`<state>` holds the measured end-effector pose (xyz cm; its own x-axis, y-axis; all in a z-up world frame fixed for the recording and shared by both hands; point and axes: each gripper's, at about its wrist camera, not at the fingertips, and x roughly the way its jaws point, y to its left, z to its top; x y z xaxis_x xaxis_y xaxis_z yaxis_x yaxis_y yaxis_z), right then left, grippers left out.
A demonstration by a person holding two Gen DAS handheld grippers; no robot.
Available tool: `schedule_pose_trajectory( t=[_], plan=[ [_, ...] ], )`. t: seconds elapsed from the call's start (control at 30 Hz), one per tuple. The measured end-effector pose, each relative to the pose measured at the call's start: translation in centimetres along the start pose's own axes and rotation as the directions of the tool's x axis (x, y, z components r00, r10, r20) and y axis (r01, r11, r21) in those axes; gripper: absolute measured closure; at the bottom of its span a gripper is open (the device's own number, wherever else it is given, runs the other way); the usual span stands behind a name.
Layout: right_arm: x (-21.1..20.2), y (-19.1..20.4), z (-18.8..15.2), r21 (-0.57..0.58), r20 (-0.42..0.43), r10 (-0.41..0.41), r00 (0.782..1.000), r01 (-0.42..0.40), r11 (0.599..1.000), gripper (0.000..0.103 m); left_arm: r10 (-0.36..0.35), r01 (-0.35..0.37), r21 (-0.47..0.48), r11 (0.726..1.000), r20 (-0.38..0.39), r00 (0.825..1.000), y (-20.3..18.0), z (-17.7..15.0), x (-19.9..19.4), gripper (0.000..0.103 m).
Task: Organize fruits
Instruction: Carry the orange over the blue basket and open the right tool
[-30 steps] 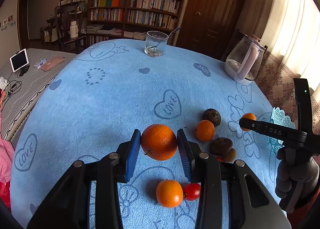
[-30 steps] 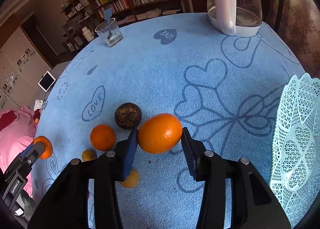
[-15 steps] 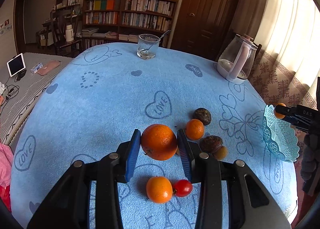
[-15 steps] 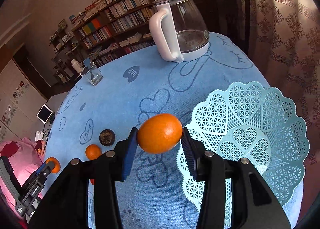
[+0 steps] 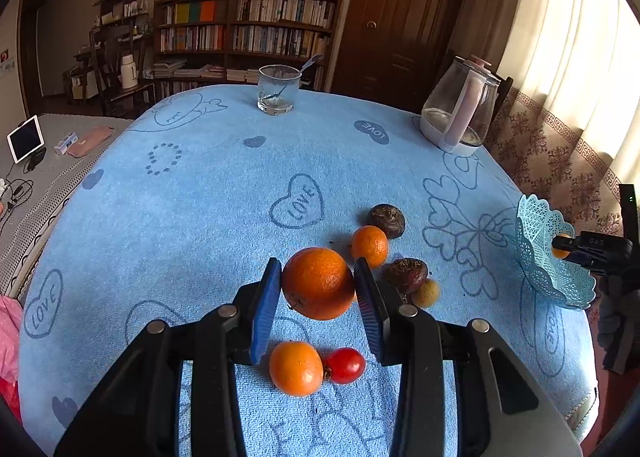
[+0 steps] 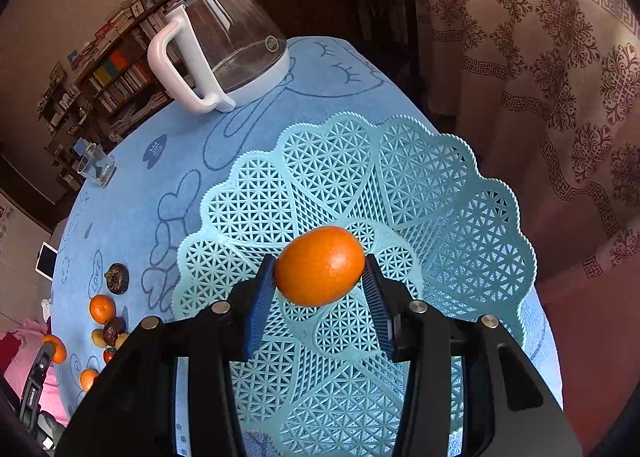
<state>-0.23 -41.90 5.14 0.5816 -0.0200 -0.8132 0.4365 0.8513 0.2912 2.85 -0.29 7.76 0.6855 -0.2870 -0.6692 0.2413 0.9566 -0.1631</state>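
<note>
Two claws, each gripping one orange:

Left wrist view
- Left claw (image 5: 317, 289): its blue pads press both sides of a large round orange (image 5: 318, 283), lifted clear of the counter (image 5: 200, 193), likely waiting its turn for the basket.
- Loose fruit: a small orange mandarin (image 5: 369, 245) and a dark brown wrinkled fruit (image 5: 386, 220) lie at 1 o'clock of the held orange; a second dark fruit (image 5: 406, 275) and a small yellow fruit (image 5: 426, 292) at 3 o'clock; another orange (image 5: 296, 367) touching a red tomato (image 5: 345, 365) at 6 o'clock.
- Writing: "LOVE" inside hearts printed on the blue terry cloth; "DAS" on the far claw at the right edge.

Right wrist view
- Right claw (image 6: 319, 289): pads clamp an oval orange (image 6: 319, 271), hovering over the middle of the pale blue lattice plastic basket (image 6: 460, 177), seemingly placed for release.
- Glass kettle with white handle (image 6: 224, 49): at 11 o'clock, well apart from the basket.
- Writing: "LOVE" again on the cloth; the kettle's round badge is unreadable.
</note>
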Motion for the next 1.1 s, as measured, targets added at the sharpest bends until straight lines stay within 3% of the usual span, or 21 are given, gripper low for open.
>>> schedule_pose_trajectory(
  t=[0.23, 0.33, 0.6, 0.87, 0.97, 1.1],
  plan=[
    [0.4, -0.7, 0.0, -0.001, 0.009, -0.038, 0.999, 0.038, 0.999, 0.056, 0.004, -0.004, 0.006, 1.0, -0.006, 1.0, -0.3, -0.3, 0.0, 0.065],
    [0.0, -1.0, 0.1, 0.015, 0.021, -0.031, 0.999, 0.031, 0.999, 0.05, 0.003, -0.003, 0.011, 1.0, -0.009, 1.0, -0.5, -0.3, 0.0, 0.065],
    [-2.6, -1.1, -0.2, 0.011, 0.141, -0.037, 0.989, 0.036, 0.999, 0.049, 0.005, -0.004, 0.039, 0.999, -0.016, 1.0, -2.0, -0.3, -0.1, 0.065],
    [-6.8, -0.7, -1.8, -0.009, 0.39, -0.071, 0.918, 0.081, 0.997, 0.028, -0.016, 0.017, 0.126, 0.992, -0.014, 1.0, -6.2, 0.3, -0.3, 0.065],
    [-7.5, -1.2, -2.4, 0.002, 0.441, -0.078, 0.894, 0.087, 0.996, 0.028, -0.029, 0.032, 0.168, 0.985, -0.025, 0.999, -8.4, 0.4, 0.1, 0.065],
    [-7.4, -2.6, -2.9, 0.039, 0.47, -0.094, 0.878, 0.086, 0.996, 0.027, -0.068, 0.077, 0.221, 0.972, -0.047, 0.997, -12.0, 0.7, 0.9, 0.065]
  ],
)
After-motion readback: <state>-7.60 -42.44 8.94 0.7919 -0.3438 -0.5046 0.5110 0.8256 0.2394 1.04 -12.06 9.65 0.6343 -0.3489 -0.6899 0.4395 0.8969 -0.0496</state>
